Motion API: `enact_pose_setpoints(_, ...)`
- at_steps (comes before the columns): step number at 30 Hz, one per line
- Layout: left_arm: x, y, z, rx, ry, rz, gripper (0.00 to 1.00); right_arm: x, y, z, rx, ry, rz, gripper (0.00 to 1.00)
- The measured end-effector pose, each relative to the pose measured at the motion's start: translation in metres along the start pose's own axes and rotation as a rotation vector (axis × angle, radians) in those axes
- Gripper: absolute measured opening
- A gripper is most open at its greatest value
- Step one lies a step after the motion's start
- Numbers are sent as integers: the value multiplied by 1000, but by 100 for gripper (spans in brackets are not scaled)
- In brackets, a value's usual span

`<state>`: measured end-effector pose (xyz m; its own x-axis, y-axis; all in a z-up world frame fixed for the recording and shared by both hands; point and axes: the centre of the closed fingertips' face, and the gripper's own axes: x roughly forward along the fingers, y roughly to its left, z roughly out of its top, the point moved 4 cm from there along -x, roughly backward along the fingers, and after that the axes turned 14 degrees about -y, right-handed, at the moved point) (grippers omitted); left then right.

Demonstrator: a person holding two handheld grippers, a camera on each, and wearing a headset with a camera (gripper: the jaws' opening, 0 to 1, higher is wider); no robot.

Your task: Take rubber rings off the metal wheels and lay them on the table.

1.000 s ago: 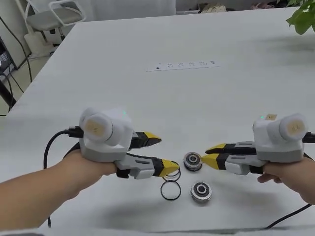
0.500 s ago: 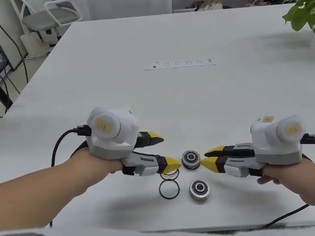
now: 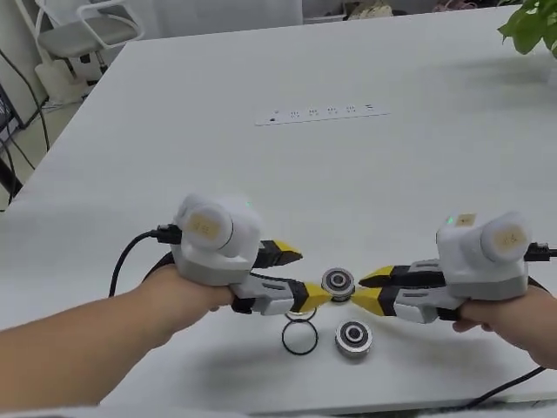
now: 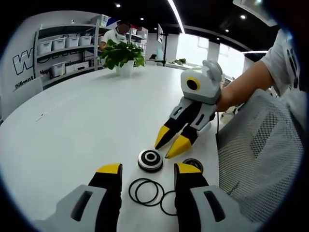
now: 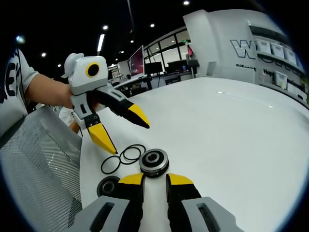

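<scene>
With your left tool [image 3: 309, 274] wide and right tool [image 3: 359, 289] narrow, both empty, beside the lower-centre wheel [image 3: 338, 283], an uneven pinch could have skidded it away

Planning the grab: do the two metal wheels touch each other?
Apart. The head view shows bare table between the far wheel and the near wheel.

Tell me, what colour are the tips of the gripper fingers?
Yellow tips on black fingers, clearest in the left gripper view.
</scene>
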<state>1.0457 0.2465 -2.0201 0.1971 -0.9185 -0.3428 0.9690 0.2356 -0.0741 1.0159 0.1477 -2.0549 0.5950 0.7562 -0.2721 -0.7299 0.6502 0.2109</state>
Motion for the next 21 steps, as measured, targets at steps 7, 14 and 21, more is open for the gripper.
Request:
enact_pose_setpoints(7,6,-4,-3,1,14,-17,36,1,0,-2,-8,4,7,15)
enact_pose_setpoints(14,11,-7,-4,2,22,-32,34,2,2,-3,-13,3,9,14)
enact_pose_setpoints(21,16,-6,-5,-7,24,-35,31,2,1,-4,-9,3,9,15)
